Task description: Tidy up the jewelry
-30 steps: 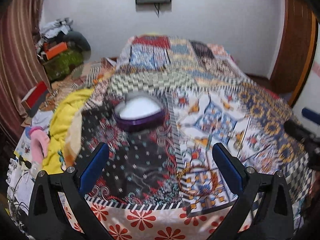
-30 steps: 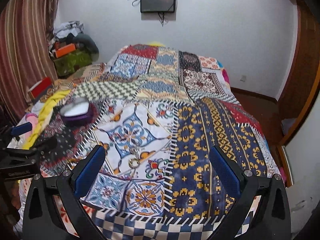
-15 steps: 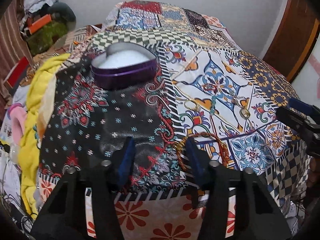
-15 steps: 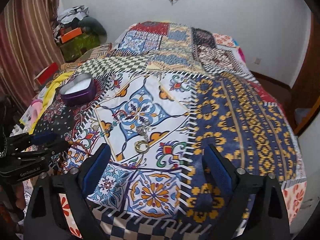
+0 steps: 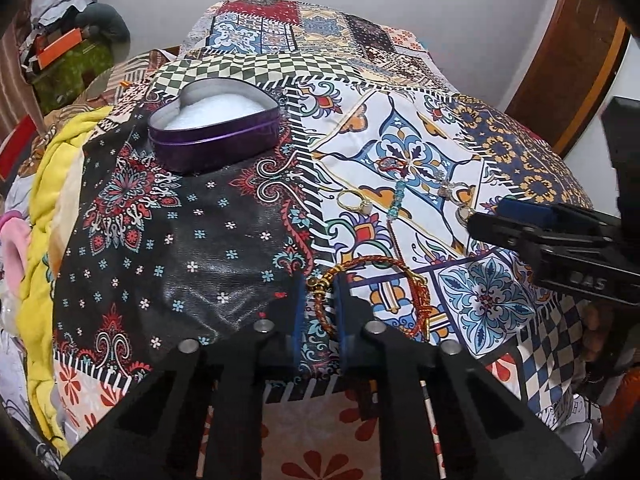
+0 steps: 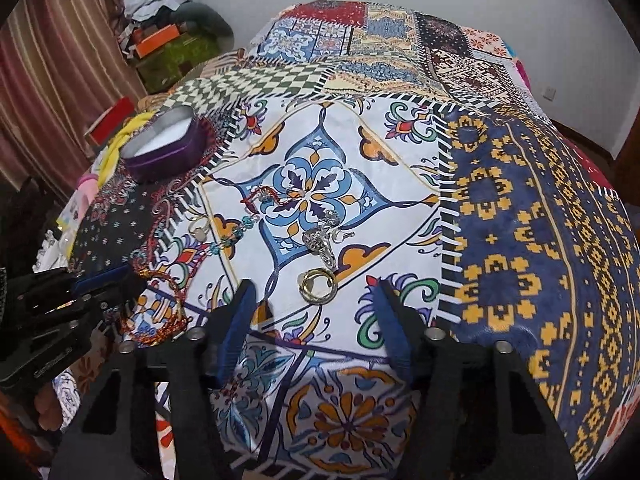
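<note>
Busy quilt (image 5: pixel 408 128) hides stuff. Left gripper (image 5: pixel 318 300) is pinching the bangle (image 5: pixel 404 276) by its edge, could slip. Right gripper (image 6: pixel 316 308) gapes, ring (image 6: pixel 318 285) between jaws.

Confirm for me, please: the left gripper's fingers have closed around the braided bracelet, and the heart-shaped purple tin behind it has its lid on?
Not quite. The heart-shaped purple tin has no lid on it: the left wrist view shows it open, with a white lining inside. The rest holds: the left gripper has its fingers closed around the braided bracelet near its clasp end.
</note>
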Action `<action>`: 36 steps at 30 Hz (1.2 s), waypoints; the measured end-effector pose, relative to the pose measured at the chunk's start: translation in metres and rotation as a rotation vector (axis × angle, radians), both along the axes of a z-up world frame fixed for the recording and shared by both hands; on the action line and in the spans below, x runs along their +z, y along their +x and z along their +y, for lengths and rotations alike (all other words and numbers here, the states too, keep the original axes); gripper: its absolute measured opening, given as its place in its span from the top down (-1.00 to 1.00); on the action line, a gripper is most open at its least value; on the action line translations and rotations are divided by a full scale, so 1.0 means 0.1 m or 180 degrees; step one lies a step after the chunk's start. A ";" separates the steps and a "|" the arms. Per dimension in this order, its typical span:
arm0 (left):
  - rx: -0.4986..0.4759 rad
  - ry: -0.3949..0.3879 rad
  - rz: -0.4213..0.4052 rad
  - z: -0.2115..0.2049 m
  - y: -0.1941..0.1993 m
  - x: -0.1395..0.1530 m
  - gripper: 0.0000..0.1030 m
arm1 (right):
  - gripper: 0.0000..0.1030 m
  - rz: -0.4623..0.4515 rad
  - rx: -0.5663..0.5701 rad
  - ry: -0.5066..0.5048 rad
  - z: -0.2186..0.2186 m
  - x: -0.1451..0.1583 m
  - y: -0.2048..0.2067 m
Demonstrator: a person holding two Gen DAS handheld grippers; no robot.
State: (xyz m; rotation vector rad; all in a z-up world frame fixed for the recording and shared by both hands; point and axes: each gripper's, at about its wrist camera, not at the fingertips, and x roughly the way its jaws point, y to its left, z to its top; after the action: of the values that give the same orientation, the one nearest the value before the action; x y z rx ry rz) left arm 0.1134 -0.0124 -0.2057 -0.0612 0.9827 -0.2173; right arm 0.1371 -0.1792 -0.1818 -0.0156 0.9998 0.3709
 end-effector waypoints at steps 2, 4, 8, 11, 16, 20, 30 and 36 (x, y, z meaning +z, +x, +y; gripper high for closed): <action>0.0001 -0.0015 -0.0010 0.00 0.00 0.00 0.79 | 0.09 0.0005 -0.0004 -0.0018 0.01 -0.01 0.00; 0.0010 -0.0042 -0.0018 0.01 0.01 0.00 0.80 | 0.15 0.0005 -0.0026 -0.0030 -0.01 -0.01 0.01; 0.0030 -0.0101 -0.0020 0.04 0.00 0.00 0.87 | 0.46 0.0024 -0.0077 -0.0039 -0.05 -0.01 0.03; 0.0046 -0.0131 -0.0034 0.06 -0.01 0.02 0.87 | 0.58 0.0047 -0.0093 -0.0045 -0.06 -0.02 0.04; 0.0083 -0.0140 -0.0076 0.09 -0.02 0.06 0.87 | 0.66 0.0054 -0.0095 -0.0076 -0.04 -0.03 0.05; 0.0108 -0.0129 -0.0141 0.12 -0.05 0.11 0.87 | 0.80 0.0088 -0.0107 -0.0009 -0.05 -0.01 0.05; 0.0180 -0.0098 -0.0327 0.18 -0.03 0.30 0.87 | 0.80 0.0069 -0.0148 0.0003 -0.09 0.09 0.06; 0.0198 -0.0095 -0.0514 0.20 0.04 0.48 0.87 | 0.53 0.0139 -0.0147 -0.0065 -0.08 0.08 0.17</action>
State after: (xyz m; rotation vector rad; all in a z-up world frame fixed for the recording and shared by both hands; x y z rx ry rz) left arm 0.1177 0.0080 -0.1576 -0.0999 0.8158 -0.1769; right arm 0.1541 -0.1869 -0.1743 -0.0028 1.0454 0.3201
